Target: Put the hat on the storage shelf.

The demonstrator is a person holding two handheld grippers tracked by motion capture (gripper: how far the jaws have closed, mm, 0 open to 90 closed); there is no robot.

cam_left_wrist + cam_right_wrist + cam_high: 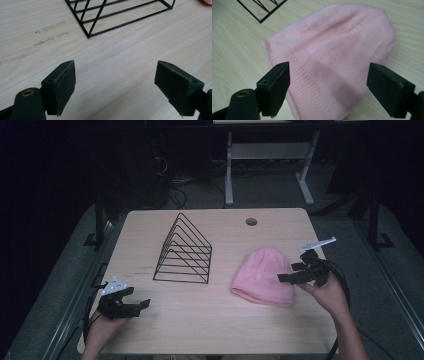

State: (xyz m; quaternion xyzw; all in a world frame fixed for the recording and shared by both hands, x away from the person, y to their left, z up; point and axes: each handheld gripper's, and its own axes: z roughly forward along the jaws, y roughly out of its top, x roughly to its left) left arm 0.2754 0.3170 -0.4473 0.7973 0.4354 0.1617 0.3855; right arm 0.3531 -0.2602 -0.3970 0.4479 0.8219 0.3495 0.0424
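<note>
My right claw (328, 90) hangs released over the pink knitted beanie (264, 276) near the table's right edge; I'd pinch its ribbed brim squarely. Left claw (116, 87) also released.

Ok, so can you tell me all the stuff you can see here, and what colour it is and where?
wire rack: one, black, triangular, standing upright at the middle of the table
knitted hat: one, pink, lying flat on the table to the right of the rack
table: one, light wood, with a round hole near its far edge
desk frame: one, white legs, on the floor beyond the table
left gripper: one, black, jaws open, over bare table near the front left corner
right gripper: one, black, jaws open, just above the hat's ribbed brim
hands: two, one holding each gripper, coming in from the near edge
</note>
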